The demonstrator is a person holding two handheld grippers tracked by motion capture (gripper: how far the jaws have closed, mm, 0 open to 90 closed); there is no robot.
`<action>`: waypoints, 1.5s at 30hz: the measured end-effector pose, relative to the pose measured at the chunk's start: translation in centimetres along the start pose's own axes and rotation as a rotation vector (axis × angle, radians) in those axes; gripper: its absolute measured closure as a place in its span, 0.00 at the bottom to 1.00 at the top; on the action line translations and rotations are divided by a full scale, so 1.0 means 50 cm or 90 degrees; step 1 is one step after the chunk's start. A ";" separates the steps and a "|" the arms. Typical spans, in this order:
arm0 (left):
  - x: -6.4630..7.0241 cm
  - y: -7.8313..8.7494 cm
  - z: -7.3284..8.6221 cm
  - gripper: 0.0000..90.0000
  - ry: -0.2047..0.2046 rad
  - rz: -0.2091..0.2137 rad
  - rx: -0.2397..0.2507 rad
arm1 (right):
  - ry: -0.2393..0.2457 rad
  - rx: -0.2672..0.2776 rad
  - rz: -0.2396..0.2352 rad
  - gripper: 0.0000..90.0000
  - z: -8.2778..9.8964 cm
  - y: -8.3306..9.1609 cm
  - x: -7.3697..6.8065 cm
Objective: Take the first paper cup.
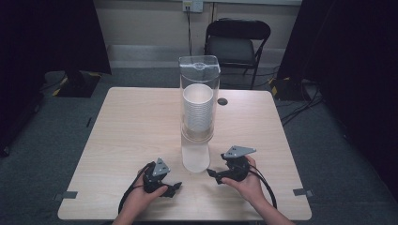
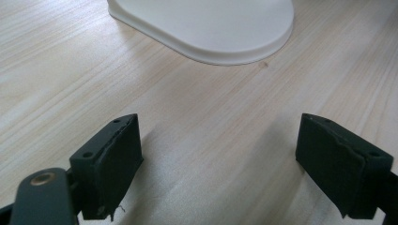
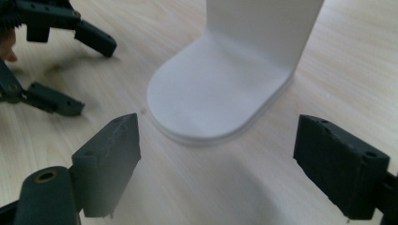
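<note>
Two black two-jaw grippers are sitting low over the near edge of the pale wood-grain table [image 1: 141,117], one in each of your hands. You are holding the left gripper [image 1: 172,189] to the near left of the tall clear plastic cup dispenser [image 1: 199,75], and its jaws are standing wide apart with nothing but bare tabletop between them; the left gripper view is showing the rounded edge of the dispenser's white base [image 2: 220,33] lying just beyond the jaw tips. You are holding the right gripper [image 1: 213,175] to the near right of that same base, its jaws pointing left toward it. In the right gripper view its jaws are standing apart as well, clasping nothing, and the white base [image 3: 206,98] is lying just ahead of them with the white upright wall rising from its far end; your left gripper [image 3: 65,70] is appearing beyond, at the upper left of that view.

The dispenser is standing upright at the middle of the table, slightly toward the near side. Inside its clear tube a stack of white paper cups [image 1: 199,110] is resting, mouths facing up, filling roughly the middle part of the tube. Neither gripper is touching the dispenser or the cups.

Beyond the far edge of the table a black folding chair [image 1: 237,44] is standing on the grey carpet, and a small dark round disc [image 1: 222,101] is lying on the tabletop just right of the dispenser.
</note>
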State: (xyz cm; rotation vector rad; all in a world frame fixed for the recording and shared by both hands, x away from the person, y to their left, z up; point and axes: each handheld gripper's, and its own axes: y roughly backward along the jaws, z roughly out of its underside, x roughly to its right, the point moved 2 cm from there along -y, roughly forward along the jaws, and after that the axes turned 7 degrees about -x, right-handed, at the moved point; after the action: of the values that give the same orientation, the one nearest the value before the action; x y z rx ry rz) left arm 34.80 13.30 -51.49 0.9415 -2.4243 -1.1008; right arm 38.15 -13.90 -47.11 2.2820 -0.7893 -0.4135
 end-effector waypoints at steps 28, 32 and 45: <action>-0.002 0.001 0.000 0.16 -0.007 0.003 -0.004 | 0.002 0.095 -0.013 0.18 -0.139 -0.017 -0.002; -0.002 0.001 0.000 0.16 -0.008 0.003 -0.005 | 0.008 0.100 -0.012 0.22 -0.150 -0.024 -0.004; -0.002 0.001 0.000 0.16 -0.009 0.004 -0.005 | 0.039 0.133 0.005 0.42 -0.151 -0.044 -0.005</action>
State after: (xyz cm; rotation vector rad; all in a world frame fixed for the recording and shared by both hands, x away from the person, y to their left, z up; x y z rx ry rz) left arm 34.84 13.41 -51.46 0.9252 -2.4303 -1.1183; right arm 42.56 -8.68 -43.16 2.4709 -0.8430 -0.2659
